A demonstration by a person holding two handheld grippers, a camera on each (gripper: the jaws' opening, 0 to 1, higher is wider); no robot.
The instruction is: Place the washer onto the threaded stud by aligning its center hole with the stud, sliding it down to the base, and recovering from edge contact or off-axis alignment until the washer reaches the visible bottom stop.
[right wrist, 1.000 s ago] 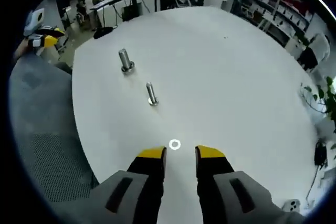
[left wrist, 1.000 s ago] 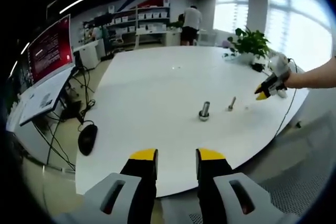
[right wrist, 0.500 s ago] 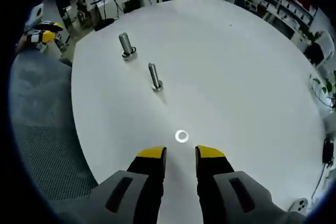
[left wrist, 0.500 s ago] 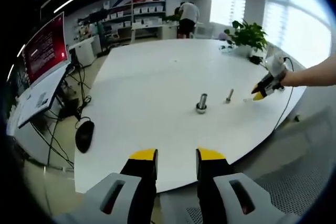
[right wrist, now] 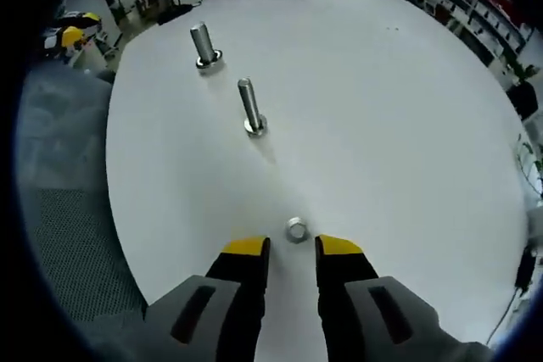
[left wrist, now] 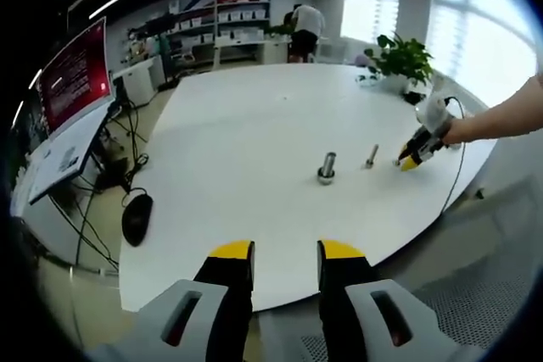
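White round table (right wrist: 407,125) carries a small silver metal washer (right wrist: 296,229) just beyond the right gripper (right wrist: 292,247), whose yellow-tipped jaws stand apart. Farther off stand a thin threaded steel stud (right wrist: 251,108) and a thicker steel bolt (right wrist: 203,45). Left gripper (left wrist: 285,251) hangs narrowly parted, holding nothing.

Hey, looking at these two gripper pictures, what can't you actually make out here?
- Washer, right gripper view: too small and glary to show its center hole; it lies on the table just ahead of the right hand-held gripper.
- Threads on both studs, left gripper view: too small.
- Left hand-held gripper: its base is cut off by the bottom edge.
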